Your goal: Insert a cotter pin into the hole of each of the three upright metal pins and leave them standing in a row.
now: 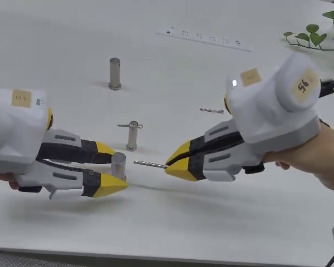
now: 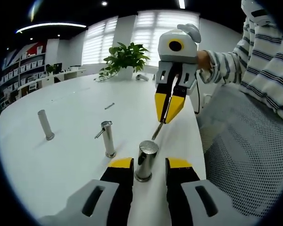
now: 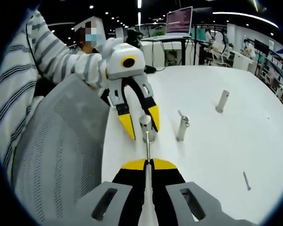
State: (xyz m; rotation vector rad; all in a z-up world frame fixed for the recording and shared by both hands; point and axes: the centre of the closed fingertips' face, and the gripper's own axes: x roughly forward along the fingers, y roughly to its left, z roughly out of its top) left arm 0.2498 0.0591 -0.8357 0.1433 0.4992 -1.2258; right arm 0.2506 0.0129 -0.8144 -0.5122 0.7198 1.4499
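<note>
Three upright metal pins stand on the white table. The far pin (image 1: 114, 72) is bare. The middle pin (image 1: 132, 139) has a cotter pin through its top. Around the near pin (image 1: 118, 161) (image 2: 145, 160) my left gripper (image 1: 120, 168) (image 2: 150, 163) stands open, one finger on each side with a gap showing. My right gripper (image 1: 168, 164) (image 3: 149, 164) is shut on a cotter pin (image 1: 150, 164) (image 3: 147, 150), held level, its free end pointing at the near pin's top and just short of it.
A loose cotter pin (image 1: 212, 110) lies on the table right of the row. A white power strip (image 1: 203, 39) lies at the back, a plant (image 1: 317, 33) at the back right. A mesh chair (image 3: 61, 155) stands beside the table's near edge.
</note>
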